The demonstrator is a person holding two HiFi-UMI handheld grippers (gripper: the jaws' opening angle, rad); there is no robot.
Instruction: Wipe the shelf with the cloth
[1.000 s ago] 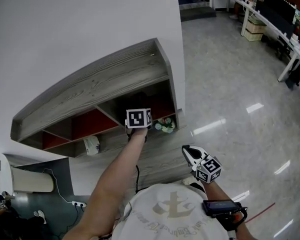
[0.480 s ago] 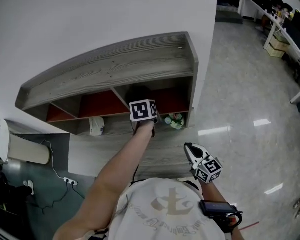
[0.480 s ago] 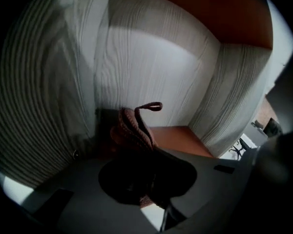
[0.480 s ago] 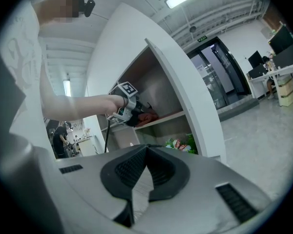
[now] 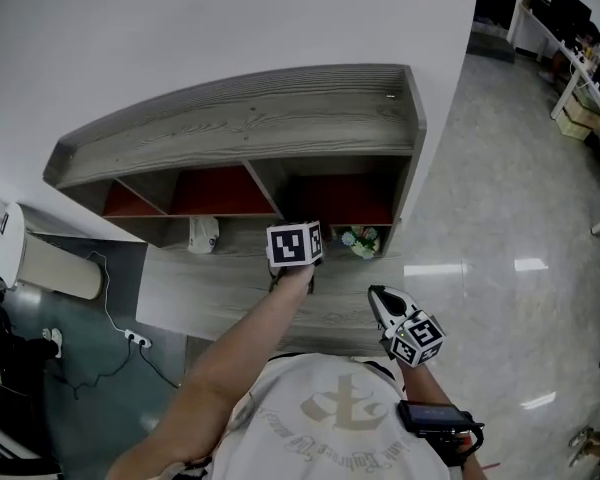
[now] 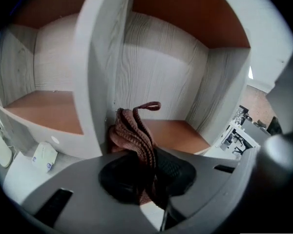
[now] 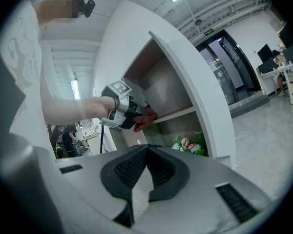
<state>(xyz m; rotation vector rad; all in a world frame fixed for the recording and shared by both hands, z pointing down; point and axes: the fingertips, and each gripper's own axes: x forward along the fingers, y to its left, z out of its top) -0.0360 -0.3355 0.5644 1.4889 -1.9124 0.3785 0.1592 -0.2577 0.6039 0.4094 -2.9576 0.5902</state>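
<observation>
Cloth (image 6: 135, 130) sits bunched at frame centre, pinched by the closed fingers of our left gripper (image 6: 149, 167) near the shelf (image 6: 178, 133); we judge wiping mostly ahead, with the right gripper (image 7: 145, 162) fingers together and empty.

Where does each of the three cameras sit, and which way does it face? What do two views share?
Head view: on the head, facing steeply down at the shelf; shows left arm, left gripper, right gripper.
Left gripper view: on that gripper, facing into a shelf compartment; its jaws grip the cloth.
Right gripper view: on that gripper, facing the shelf; own jaws together, empty.
Shared: head and right gripper views show the left gripper.
</observation>
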